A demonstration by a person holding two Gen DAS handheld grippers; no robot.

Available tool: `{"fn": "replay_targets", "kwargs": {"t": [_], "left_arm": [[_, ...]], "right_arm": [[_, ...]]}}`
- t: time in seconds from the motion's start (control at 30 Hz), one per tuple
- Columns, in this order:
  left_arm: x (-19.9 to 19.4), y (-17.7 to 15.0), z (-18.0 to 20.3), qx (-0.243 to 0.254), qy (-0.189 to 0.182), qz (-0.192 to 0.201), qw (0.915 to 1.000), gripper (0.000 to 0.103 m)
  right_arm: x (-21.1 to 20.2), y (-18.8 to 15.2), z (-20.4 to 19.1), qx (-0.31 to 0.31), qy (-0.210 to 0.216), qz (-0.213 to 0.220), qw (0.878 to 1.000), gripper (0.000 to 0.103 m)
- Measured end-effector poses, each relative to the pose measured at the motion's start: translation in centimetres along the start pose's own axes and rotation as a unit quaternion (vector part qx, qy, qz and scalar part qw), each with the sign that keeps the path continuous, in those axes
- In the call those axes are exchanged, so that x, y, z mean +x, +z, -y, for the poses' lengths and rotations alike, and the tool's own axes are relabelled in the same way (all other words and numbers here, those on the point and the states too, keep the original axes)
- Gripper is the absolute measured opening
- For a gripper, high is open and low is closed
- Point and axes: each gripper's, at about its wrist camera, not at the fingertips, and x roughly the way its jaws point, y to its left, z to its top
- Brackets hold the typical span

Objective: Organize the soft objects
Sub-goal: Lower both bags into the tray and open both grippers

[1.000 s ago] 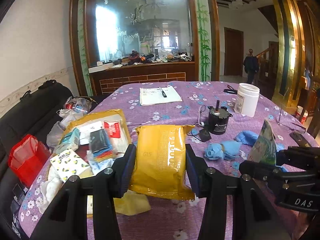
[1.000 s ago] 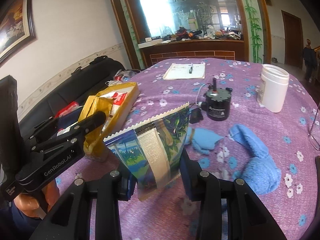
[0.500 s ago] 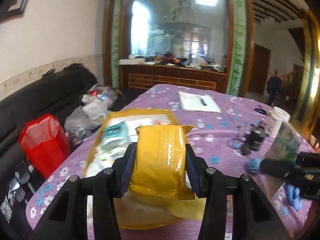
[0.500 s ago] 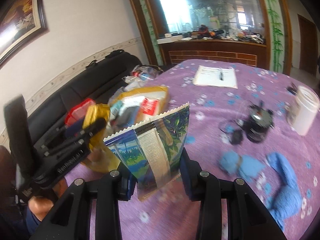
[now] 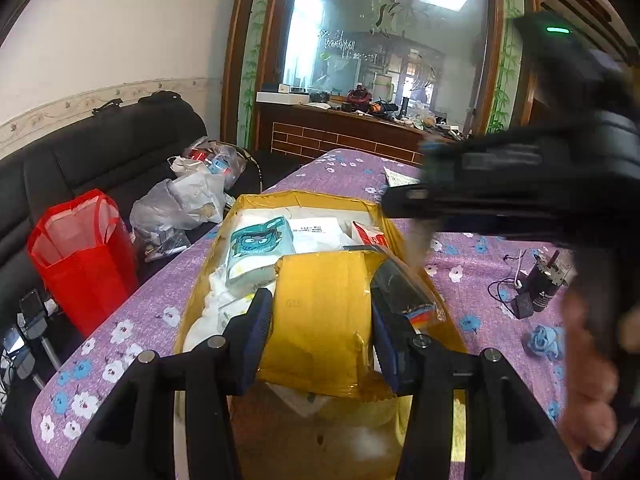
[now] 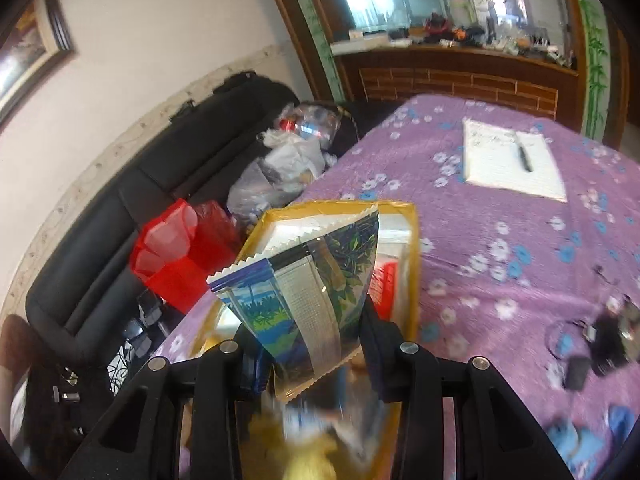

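Observation:
My left gripper (image 5: 322, 334) is shut on a yellow padded packet (image 5: 320, 320) and holds it over an open yellow box (image 5: 224, 248) full of soft packs, among them a teal tissue pack (image 5: 256, 254). My right gripper (image 6: 310, 344) is shut on a blue-and-green printed pouch (image 6: 308, 276), which stands upright over the same yellow box (image 6: 414, 248). In the left wrist view the right gripper's black body (image 5: 520, 184) crosses the upper right, blurred, with a hand (image 5: 588, 384) under it.
The box sits at the left edge of a table with a purple flowered cloth (image 6: 500, 216). A notepad with a pen (image 6: 512, 164), a black motor (image 5: 548, 280) and blue cloth pieces (image 5: 544, 340) lie on it. A red bag (image 5: 76, 252) and plastic bags (image 5: 180, 204) rest on a black sofa.
Both grippers have swung left with their loads, from over the table's middle to over the yellow box. The right gripper now reaches across the left wrist view.

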Motion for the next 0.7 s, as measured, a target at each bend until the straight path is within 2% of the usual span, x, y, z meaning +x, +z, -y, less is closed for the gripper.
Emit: {"fn": "replay_targets", "kwargs": {"t": [0.13,0.2,0.27,0.3,0.37,0.53,0.7], "left_arm": [[0.1,0.1,-0.3,-0.006,-0.008,0.004,0.9999,0.047],[0.1,0.0,-0.2,-0.002,-0.017,0.007,0.9998,0.05],[0.1,-0.1,0.0,0.002,-0.02,0.009,0.9998,0.057],[0.1,-0.1,0.0,0.001,-0.022,0.009,0.9997,0.067],[-0.2,-0.1,-0.1,-0.002,-0.024,0.019,0.9995,0.077],[-1.0,-0.1,0.2,0.002,-0.019,0.032,0.9993,0.078],[-2.7,0.1,1.6,0.017,-0.022,0.04,0.9988,0.078]], "right_arm": [[3.7,1.5,0.2,0.013,0.001,-0.031,0.999,0.045],[4.7,1.9,0.2,0.012,-0.018,-0.035,0.999,0.046],[4.8,2.1,0.0,-0.004,-0.025,-0.025,0.999,0.066],[4.6,2.1,0.1,-0.007,-0.033,-0.02,0.999,0.07],[3.2,2.0,0.3,-0.005,-0.032,0.005,0.999,0.071],[-1.7,1.2,1.6,0.018,0.01,0.053,0.998,0.071],[-7.3,-2.1,3.8,0.039,0.041,0.077,0.995,0.071]]}}
